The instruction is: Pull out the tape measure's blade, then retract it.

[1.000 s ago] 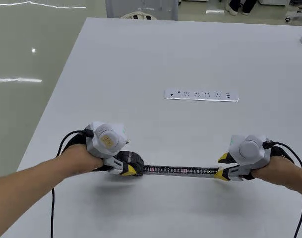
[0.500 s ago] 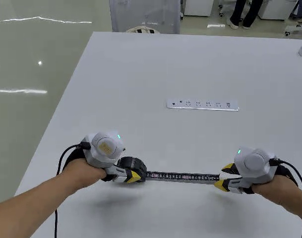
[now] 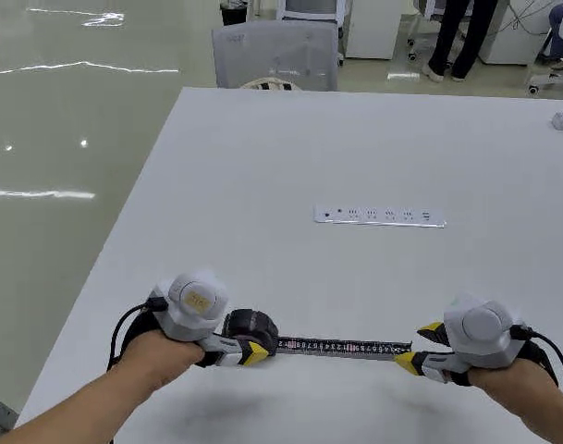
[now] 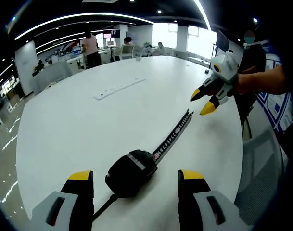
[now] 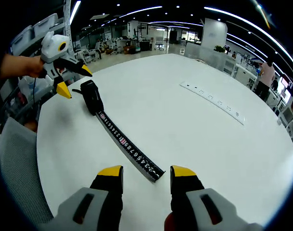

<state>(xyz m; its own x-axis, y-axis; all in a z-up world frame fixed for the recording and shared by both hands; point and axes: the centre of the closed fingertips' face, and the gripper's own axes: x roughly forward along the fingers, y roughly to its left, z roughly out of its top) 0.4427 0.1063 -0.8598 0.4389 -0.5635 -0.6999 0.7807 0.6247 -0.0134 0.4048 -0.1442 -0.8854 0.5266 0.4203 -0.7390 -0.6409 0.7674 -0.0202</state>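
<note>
Blade (image 3: 341, 348) lies stretched flat on table (image 3: 355, 139), left gripper (image 4: 135, 176) released astride case (image 4: 132, 172), right gripper (image 5: 146, 171) released too, jaws flanking blade's tip without touching.

Only thing I can actually read is the tape measure's blade (image 5: 129, 146): digits 2 to 9 printed along it, rest's too blurry.
</note>
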